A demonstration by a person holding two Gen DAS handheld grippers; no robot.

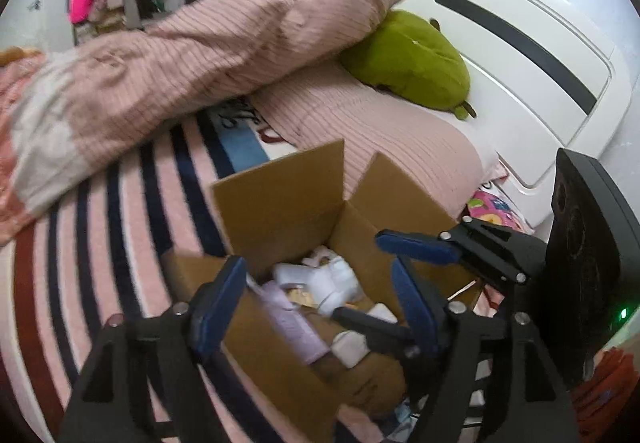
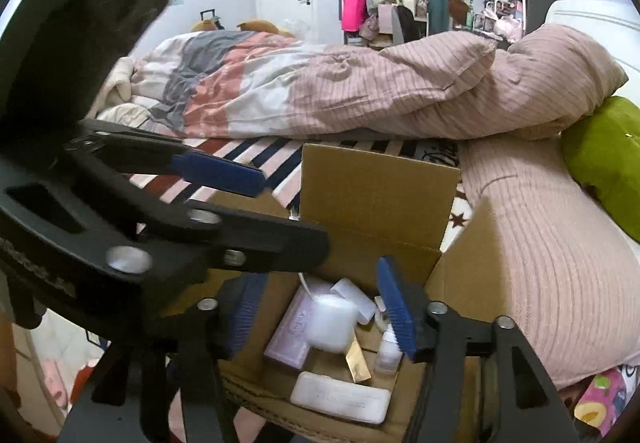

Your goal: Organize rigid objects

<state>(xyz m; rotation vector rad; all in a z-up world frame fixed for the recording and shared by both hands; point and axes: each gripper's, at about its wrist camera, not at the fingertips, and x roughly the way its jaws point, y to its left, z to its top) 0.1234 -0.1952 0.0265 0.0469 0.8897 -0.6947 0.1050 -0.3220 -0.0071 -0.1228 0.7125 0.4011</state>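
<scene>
An open cardboard box [image 1: 280,199] stands on the bed; it also shows in the right wrist view [image 2: 376,187]. Inside lie a lilac flat box [image 2: 290,331], a white round jar [image 2: 332,317], a white flat case [image 2: 340,401], a small white bottle [image 2: 388,353] and a gold stick [image 2: 358,361]. My left gripper [image 1: 320,303] is open and empty above the box. My right gripper [image 2: 320,317] is open and empty over the box contents. The right gripper [image 1: 400,271] reaches in from the right in the left wrist view. The left gripper [image 2: 256,211] crosses from the left in the right wrist view.
The box rests on a striped pink and navy blanket [image 1: 120,227]. A pink ribbed duvet [image 1: 180,55] and pillow [image 2: 540,243] lie behind and beside it. A green plush [image 1: 412,63] leans on the white headboard [image 1: 520,75]. Cluttered shelves [image 2: 376,3] stand at the far wall.
</scene>
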